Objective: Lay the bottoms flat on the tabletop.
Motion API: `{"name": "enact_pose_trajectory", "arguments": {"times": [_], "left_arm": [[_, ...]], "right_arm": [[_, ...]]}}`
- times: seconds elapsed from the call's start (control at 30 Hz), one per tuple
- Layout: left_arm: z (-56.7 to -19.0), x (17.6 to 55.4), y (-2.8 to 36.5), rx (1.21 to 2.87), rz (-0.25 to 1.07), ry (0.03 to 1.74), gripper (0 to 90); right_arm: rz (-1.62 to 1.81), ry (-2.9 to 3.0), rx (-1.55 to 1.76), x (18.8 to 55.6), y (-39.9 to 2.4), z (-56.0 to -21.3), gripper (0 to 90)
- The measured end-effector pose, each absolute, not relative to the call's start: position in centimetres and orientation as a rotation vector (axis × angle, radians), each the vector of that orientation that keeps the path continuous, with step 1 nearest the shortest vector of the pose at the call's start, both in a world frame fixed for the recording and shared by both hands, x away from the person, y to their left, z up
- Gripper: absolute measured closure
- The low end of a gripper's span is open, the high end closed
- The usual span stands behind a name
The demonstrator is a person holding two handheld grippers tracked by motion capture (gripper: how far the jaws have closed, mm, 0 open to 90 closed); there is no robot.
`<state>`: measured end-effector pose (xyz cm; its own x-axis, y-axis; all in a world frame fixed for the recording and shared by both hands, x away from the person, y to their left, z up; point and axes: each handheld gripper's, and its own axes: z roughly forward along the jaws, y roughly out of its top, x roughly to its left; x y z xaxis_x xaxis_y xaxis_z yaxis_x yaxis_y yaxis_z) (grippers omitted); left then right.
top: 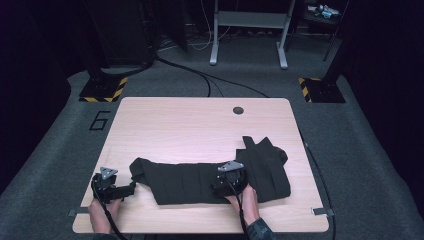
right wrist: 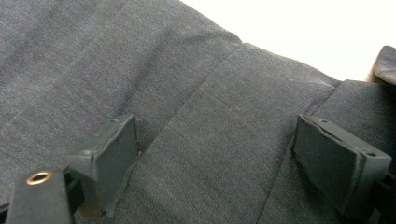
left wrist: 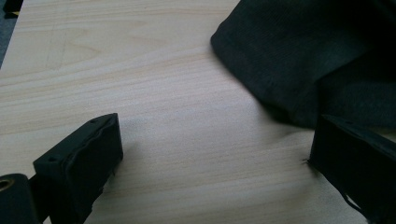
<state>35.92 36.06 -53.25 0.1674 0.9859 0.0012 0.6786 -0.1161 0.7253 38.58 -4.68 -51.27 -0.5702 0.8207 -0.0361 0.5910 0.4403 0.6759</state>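
Here your left gripper (top: pixel 131 189) rests spread on the bare table (top: pixel 200 120), just beside the black trousers' (top: pixel 200 181) left end. Your right gripper (right wrist: pixel 215 154) is also spread, above the folded cloth, pinching nothing.

This looks like a lab or test room, not a home. One light wood table (top: pixel 165 120) stands alone on grey carpet (top: pixel 45 170). Dark curtains (top: pixel 30 60) hang all around. Black stands sit on feet with yellow and black warning stripes (top: pixel 102 91). Thick black cables (top: pixel 200 77) run across the floor. A number six (top: pixel 100 120) is taped on the carpet. A grey metal frame (top: pixel 248 30) stands at the back.
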Motion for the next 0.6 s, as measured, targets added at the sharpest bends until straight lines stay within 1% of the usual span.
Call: {"name": "enact_pose_trajectory", "arguments": {"times": [0.33, 0.43, 0.6], "left_arm": [[-53.3, 35.9, 36.0, 1.861, 0.677, 1.572, 2.2], [-53.3, 35.9, 36.0, 1.858, 0.68, 1.57, 2.3], [-53.3, 35.9, 36.1, 1.86, 0.676, 1.573, 2.3]], "right_arm": [[0.896, 2.349, 1.187, 38.0, -3.7, -51.2, 13.7], [0.924, 2.336, 1.167, 38.0, -3.8, -50.7, 15.5], [0.953, 2.303, 1.121, 36.8, -4.4, -49.3, 14.7]]}}
